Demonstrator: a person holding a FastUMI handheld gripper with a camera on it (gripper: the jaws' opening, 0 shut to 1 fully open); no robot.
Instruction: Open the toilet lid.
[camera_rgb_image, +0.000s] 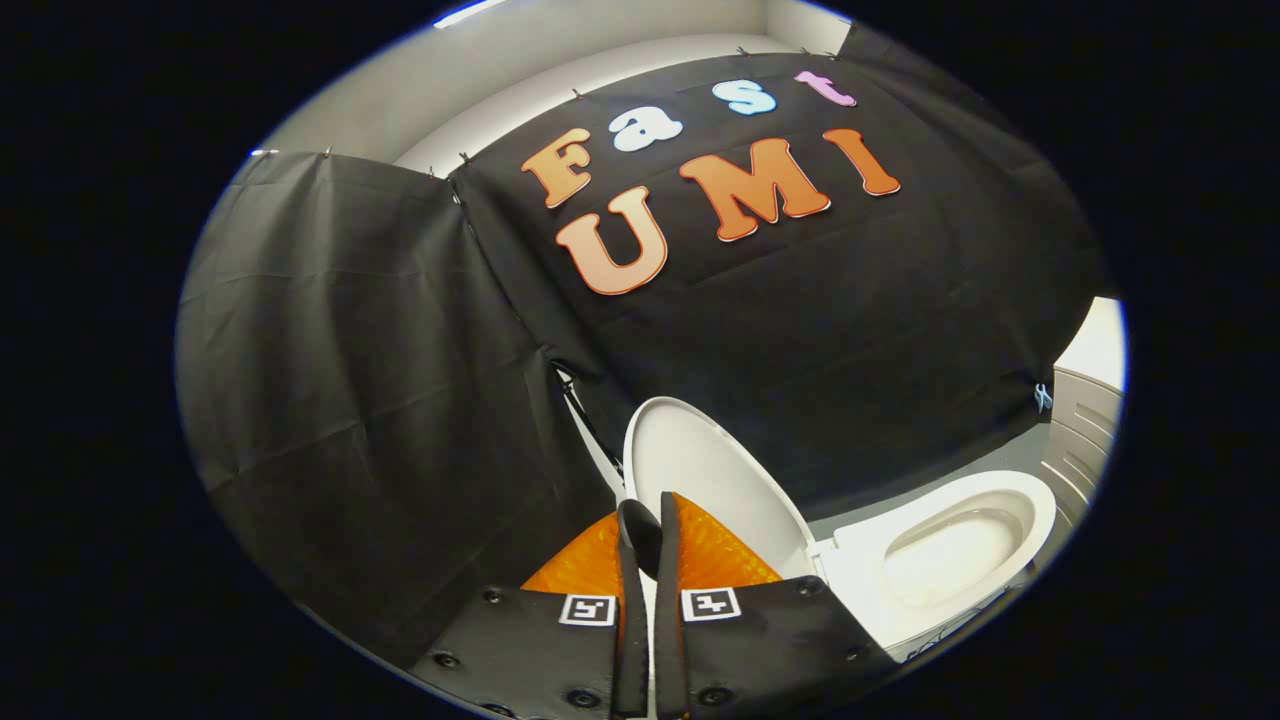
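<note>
Gripper view looks over the fingers toward the black cloth wall (800, 330) of the booth, which takes most of the far side and hangs in folds. Small clips hold the cloth along its top edge, and above it there is a pale wall (560, 60).

Next in size is the toilet (960, 550), white, standing on the right and a little beyond the fingers. Its bowl is uncovered and faces up, and the inside looks smooth and pale. To the far right of the bowl there is a grey panel with ridges (1085, 440).

Toilet lid (710, 480) is raised. It stands nearly upright, leaning back toward the cloth wall, with its lower end at the back of the bowl, where the hinge is. The lid rises just ahead of the fingers, and its lower left part is hidden behind them.

Gripper (640, 530) is at the near side. Its two fingers stand close together with only a narrow gap between them. The left edge of the lid seems to run into this gap, but I cannot tell if both fingers press on it. Each finger carries a small square marker at its base.
</note>
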